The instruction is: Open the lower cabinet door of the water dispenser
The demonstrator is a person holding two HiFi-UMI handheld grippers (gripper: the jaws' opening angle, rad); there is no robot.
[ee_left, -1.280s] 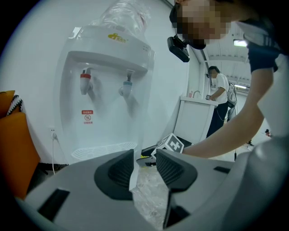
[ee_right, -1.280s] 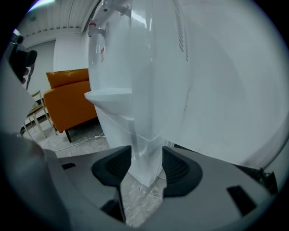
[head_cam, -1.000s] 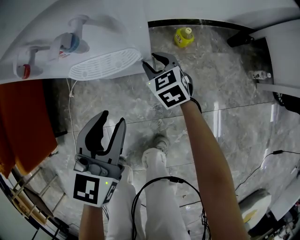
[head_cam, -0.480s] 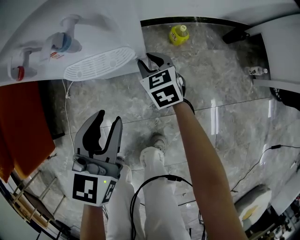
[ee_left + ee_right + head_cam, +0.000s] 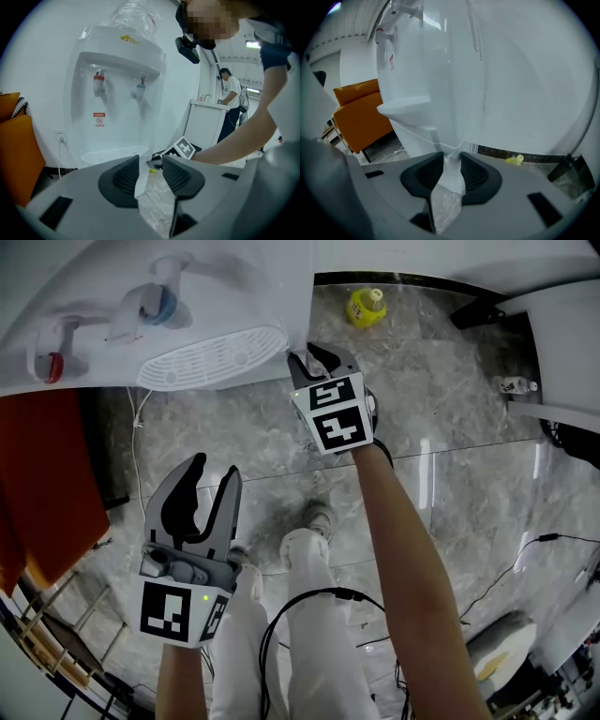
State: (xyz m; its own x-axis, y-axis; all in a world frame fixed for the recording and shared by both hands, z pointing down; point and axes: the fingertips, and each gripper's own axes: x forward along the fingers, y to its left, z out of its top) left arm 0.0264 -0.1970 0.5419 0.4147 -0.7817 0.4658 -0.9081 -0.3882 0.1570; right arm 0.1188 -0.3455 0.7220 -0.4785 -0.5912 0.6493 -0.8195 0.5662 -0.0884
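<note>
Head view, left arm: held low in front of my legs. My left claw (image 5: 214, 470) hangs over the grey stone floor (image 5: 450, 427), well away from everything.
Head view, right arm: stretched out long. My right claw (image 5: 311, 357) is at the corner of the water dispenser (image 5: 234, 287), just under its drip tray (image 5: 211, 357).
Head view, shapes: the dispenser is smooth white plastic, and the tray is oval with thin slots.
Head view, count: two taps, one red (image 5: 54, 362) and one blue (image 5: 159, 306), and one yellow bottle (image 5: 366, 306) on the floor.
Left claw view, claw: my two ribbed black pads stand apart, with nothing between them.
Right claw view, claw: my pads have just been closing. They now pinch the thin white edge of the lower cabinet door (image 5: 452, 173).
Right claw view, door: below the tray, at the dispenser's corner.
</note>
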